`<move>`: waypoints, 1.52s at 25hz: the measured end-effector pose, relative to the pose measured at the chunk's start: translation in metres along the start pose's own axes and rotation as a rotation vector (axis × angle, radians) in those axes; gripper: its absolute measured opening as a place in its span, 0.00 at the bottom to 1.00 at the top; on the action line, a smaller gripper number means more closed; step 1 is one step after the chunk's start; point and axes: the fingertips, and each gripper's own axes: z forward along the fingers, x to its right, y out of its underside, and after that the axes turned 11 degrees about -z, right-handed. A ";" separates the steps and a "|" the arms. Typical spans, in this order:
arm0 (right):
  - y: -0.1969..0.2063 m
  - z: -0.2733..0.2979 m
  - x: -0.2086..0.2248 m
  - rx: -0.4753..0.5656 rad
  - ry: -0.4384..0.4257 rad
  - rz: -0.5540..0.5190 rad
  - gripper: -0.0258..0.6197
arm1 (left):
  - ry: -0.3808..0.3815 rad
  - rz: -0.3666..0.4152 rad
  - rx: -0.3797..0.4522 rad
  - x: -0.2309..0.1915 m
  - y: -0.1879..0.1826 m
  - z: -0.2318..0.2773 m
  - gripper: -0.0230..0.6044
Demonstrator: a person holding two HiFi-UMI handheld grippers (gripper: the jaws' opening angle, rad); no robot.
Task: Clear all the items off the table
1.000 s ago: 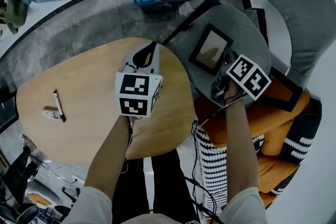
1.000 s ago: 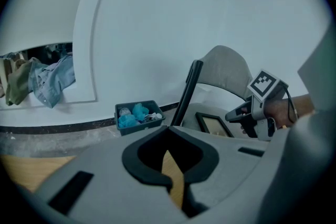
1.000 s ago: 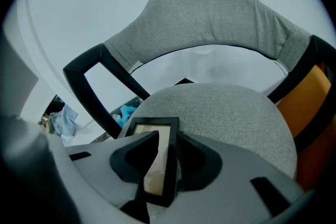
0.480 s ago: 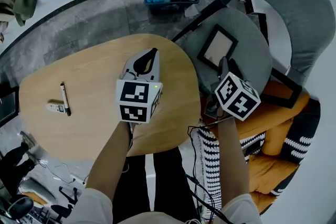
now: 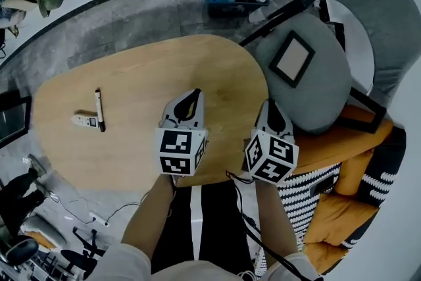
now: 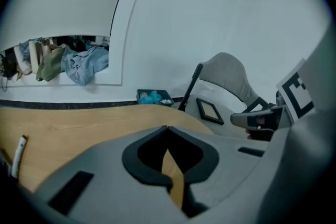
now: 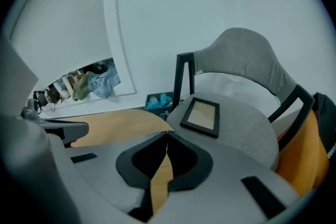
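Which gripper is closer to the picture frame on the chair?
Right. The right gripper, jaws just closed on nothing, is at the table's edge beside the chair, just short of the frame. The left gripper is farther off, over the table.

1. The tabletop [image 5: 131,82] is light wood, smooth and matt.
2. The chair seat [image 5: 322,95] is grey matt cloth.
3. The picture frame [image 5: 291,60] has a smooth black border.
4. The floor [image 5: 99,36] looks like mottled grey stone.
5. The bin [image 5: 227,5] is dark plastic.
6. The left tool [image 5: 195,94] and right tool [image 5: 270,104] have matt grey plastic shells.
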 end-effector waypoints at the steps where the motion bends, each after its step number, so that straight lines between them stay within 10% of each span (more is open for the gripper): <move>1: 0.001 -0.001 -0.005 -0.002 -0.006 -0.002 0.08 | -0.005 -0.004 -0.007 -0.004 0.004 -0.003 0.05; 13: -0.004 -0.004 -0.094 0.000 -0.134 -0.153 0.08 | -0.072 -0.125 0.059 -0.061 0.007 -0.051 0.05; 38: 0.019 -0.033 -0.414 -0.018 -0.550 -0.577 0.08 | -0.485 -0.515 0.232 -0.302 0.109 -0.254 0.05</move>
